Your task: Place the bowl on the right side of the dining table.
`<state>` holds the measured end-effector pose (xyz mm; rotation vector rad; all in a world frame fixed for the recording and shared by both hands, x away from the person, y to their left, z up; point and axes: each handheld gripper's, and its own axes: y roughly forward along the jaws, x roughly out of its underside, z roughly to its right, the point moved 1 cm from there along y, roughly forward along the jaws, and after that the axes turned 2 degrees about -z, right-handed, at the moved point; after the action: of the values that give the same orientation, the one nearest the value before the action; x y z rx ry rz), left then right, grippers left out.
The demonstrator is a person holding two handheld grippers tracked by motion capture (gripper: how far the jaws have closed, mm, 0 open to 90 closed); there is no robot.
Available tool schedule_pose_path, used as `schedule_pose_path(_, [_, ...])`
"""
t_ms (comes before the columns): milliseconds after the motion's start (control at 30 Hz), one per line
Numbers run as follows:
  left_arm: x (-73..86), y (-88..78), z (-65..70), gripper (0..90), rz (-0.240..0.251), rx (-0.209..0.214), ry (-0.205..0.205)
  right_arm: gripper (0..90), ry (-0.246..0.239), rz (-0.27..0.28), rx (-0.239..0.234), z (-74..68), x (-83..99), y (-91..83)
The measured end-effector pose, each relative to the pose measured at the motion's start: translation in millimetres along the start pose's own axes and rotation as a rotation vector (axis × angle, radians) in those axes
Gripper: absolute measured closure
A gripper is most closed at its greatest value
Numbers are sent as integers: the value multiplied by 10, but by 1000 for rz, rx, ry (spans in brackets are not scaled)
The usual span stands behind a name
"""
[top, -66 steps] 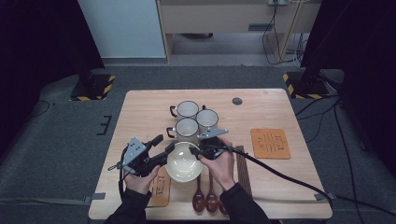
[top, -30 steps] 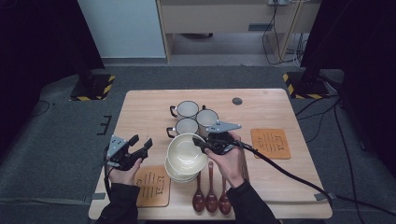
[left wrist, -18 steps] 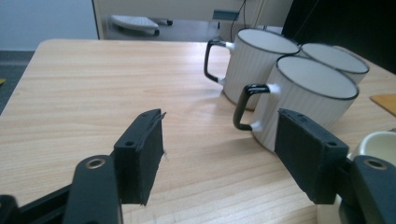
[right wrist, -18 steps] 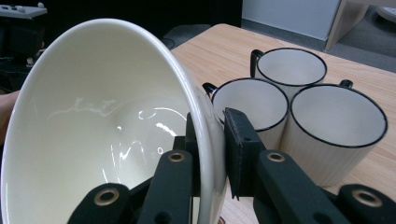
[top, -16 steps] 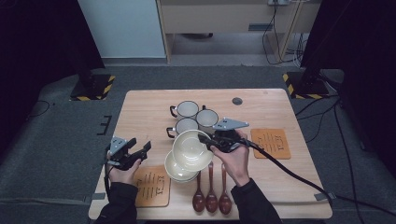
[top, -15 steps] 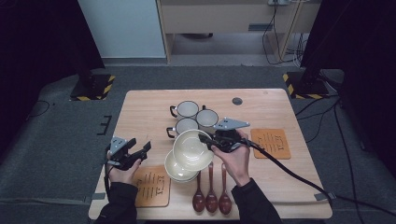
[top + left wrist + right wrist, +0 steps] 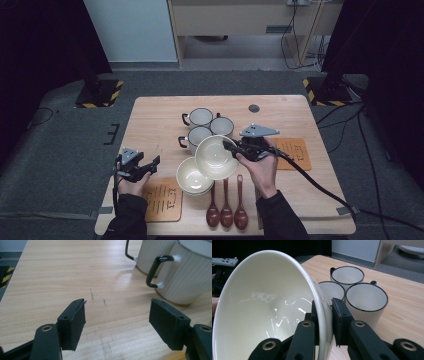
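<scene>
Lifting the top bowl off the stack

On the pale wooden tabletop [image 7: 160, 120], the right claw [image 7: 231, 148] pinches the rim of the glossy cream ceramic bowl [image 7: 216, 157], tilted above the stacked cream bowl [image 7: 192, 176]. The left claw [image 7: 149, 163], empty, has just been widening. Best to level the bowl and clear the three ribbed white mugs [image 7: 201, 118] and three dark wooden spoons [image 7: 226, 216].
</scene>
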<state>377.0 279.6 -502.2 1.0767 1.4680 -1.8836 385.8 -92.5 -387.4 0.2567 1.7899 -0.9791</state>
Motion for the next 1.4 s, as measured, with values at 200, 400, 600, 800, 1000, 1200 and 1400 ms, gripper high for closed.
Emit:
schedule_pose_path(200, [51, 60, -50, 281, -36, -20, 10, 807, 14, 6, 16, 94, 34, -69])
schedule_pose_path(400, [101, 104, -120, 279, -66, -39, 3, 807, 27, 6, 44, 205, 59, -141])
schedule_pose_path(600, [129, 142, -159, 276, -89, -50, 1, 807, 44, 0, 70, 317, 96, -208])
schedule_pose_path(800, [149, 180, -165, 259, -120, -53, 9, 807, 58, -3, 97, 431, 141, -261])
schedule_pose_path(1000, [168, 216, -180, 257, -144, -63, 18, 806, 74, -10, 122, 552, 192, -323])
schedule_pose_path(1200, [203, 230, -234, 257, -156, -75, 3, 806, 97, -12, 146, 669, 243, -386])
schedule_pose_path(1400, [225, 245, -267, 257, -168, -87, 0, 806, 118, -15, 174, 798, 296, -454])
